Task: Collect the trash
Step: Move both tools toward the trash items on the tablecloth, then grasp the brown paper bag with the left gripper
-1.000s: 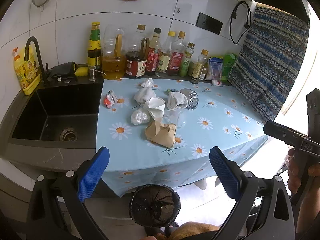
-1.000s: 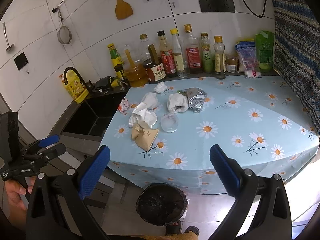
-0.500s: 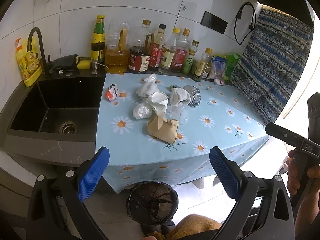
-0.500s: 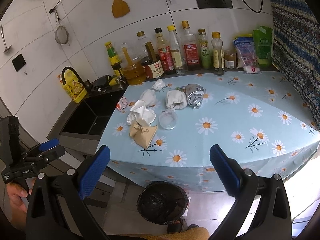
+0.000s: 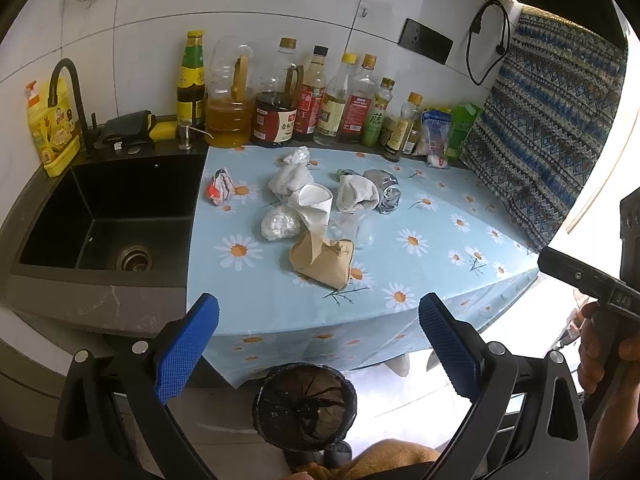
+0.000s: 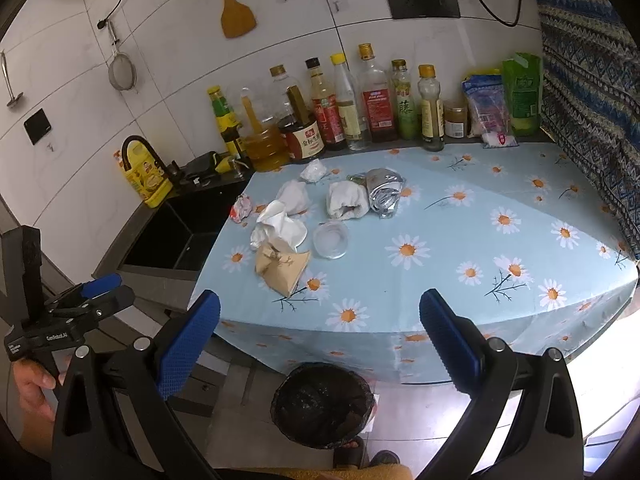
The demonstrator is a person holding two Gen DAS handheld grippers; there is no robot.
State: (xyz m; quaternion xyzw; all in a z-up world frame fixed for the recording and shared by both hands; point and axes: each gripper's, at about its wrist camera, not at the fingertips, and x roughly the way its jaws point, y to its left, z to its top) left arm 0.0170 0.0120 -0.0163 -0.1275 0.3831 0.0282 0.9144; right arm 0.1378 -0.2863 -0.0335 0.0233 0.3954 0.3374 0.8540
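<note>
Trash lies in a cluster on the daisy-print tablecloth (image 5: 432, 264): a brown paper bag (image 5: 322, 258), a crumpled white paper cup (image 5: 314, 206), white tissue wads (image 5: 280, 222), a red-and-white wrapper (image 5: 219, 188), a silver foil pouch (image 6: 384, 192) and a clear plastic cup (image 6: 330, 240). A bin lined with a black bag (image 5: 305, 406) stands on the floor below the table's front edge. My left gripper (image 5: 318, 344) hovers open in front of the table, above the bin. My right gripper (image 6: 320, 344) is open too, empty, a little further right.
A black sink (image 5: 108, 220) with a tap adjoins the table on the left. Several sauce and oil bottles (image 5: 280, 104) line the back wall. A patterned curtain (image 5: 552, 128) hangs at the right. A person's foot (image 6: 352, 452) stands by the bin.
Both grippers have moved slightly closer to the table and lower in aim; the trash cluster sits a bit nearer in view. Both stay open and empty.
</note>
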